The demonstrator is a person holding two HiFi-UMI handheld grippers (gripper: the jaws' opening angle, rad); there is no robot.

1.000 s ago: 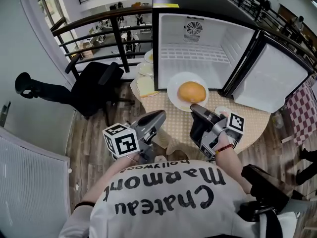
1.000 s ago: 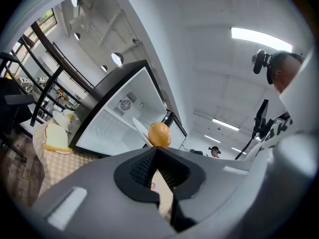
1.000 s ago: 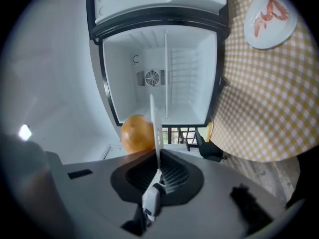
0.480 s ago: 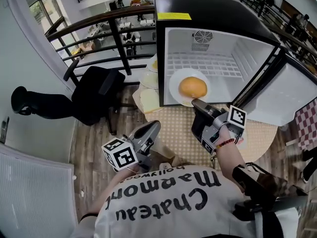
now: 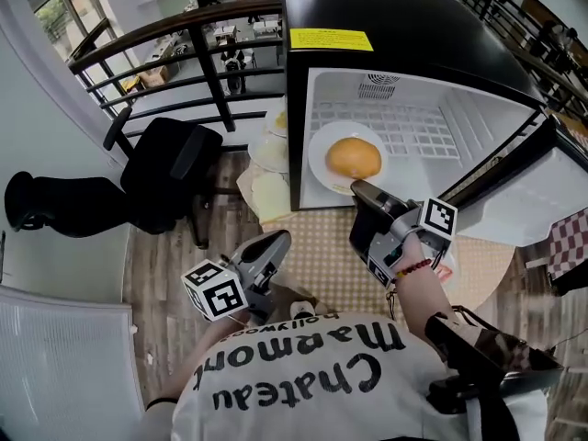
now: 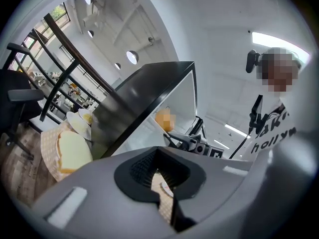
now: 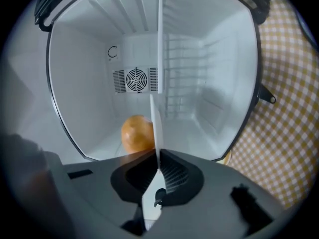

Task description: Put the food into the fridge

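A bun (image 5: 354,158) on a white plate (image 5: 322,159) hangs at the mouth of the open fridge (image 5: 404,35), carried by the right gripper (image 5: 360,189), whose fingers pinch the plate's near rim. The bun sits just beyond the fingertips, toward the fridge's back wall. The plate does not yet appear to be set down, and bread slices (image 5: 266,191) and other plates (image 5: 274,145) wait on the tabletop (image 5: 340,255) beside the fridge. The left gripper (image 5: 276,243) hangs low, well apart, fingers pressed together on nothing.
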